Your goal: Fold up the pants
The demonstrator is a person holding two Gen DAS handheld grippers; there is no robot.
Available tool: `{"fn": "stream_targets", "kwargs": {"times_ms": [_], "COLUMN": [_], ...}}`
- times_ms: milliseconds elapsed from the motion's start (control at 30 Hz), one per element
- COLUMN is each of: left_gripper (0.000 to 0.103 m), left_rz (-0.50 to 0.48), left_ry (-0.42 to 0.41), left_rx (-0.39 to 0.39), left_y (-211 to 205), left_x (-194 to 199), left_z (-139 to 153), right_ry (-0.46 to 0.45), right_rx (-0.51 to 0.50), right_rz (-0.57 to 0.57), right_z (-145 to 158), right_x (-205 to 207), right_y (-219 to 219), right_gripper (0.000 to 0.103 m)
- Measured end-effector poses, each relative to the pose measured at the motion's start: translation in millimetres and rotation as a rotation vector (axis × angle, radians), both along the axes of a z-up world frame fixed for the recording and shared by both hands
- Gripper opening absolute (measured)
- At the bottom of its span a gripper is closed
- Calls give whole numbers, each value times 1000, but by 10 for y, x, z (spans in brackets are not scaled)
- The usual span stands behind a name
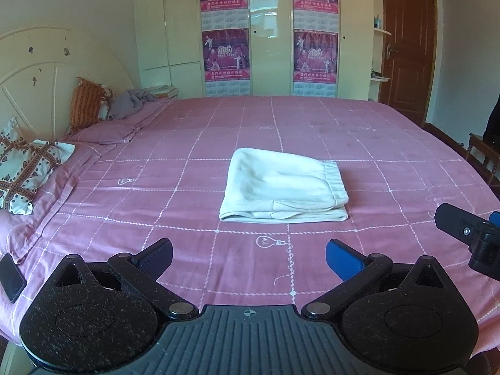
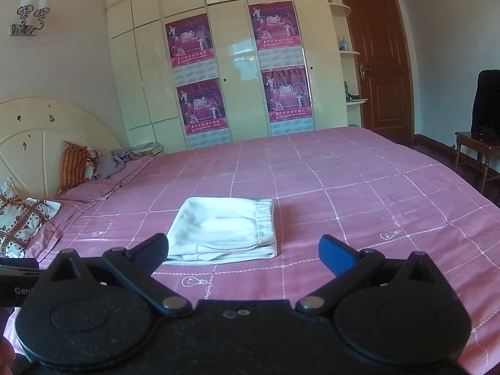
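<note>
The pants lie on the pink bedspread near the middle of the bed, already gathered into a compact, roughly square stack — the elastic waistband runs along the right edge and several layers show along the near edge. In the right wrist view the same bundle sits just beyond the fingertips, a little left of centre, with the waistband again on its right side.

The left gripper hangs above the bedspread short of the pants, its fingers spread wide with nothing between them. The right gripper is likewise spread wide and empty, apart from the cloth; part of it also shows at the right edge of the left wrist view.

Judging by how things lie, the folding looks essentially done: the stack is flat, the edges are fairly even, and neither tool touches it. What might be left is small — perhaps squaring the slightly uneven near edge, where one inner layer peeks out, or simply leaving the bundle where it is

A dark phone-like object rests on the bed's left edge, well apart from the pants
</note>
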State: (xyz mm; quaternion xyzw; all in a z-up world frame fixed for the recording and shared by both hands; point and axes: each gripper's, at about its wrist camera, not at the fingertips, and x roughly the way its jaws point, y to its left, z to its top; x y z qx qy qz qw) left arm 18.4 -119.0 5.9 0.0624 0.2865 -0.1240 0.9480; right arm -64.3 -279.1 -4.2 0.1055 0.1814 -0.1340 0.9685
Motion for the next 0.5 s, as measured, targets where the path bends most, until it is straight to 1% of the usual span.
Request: {"fn": "stream_targets", "kwargs": {"times_ms": [367,500], "left_gripper": [103,103], "left_rz": [-27,-26], "left_ry": [9,14], "left_rx": [17,12], "left_y": [-136,-119], "left_x": [40,56], "left_z": [-23,-24], "right_ry": [-3,-7], "right_rx": [43,35], "right_rz": [-20,-19], "right_z": [-12,-5], "right_x": [6,0], "right_y": [-101,-98], "right_gripper": [103,103]}}
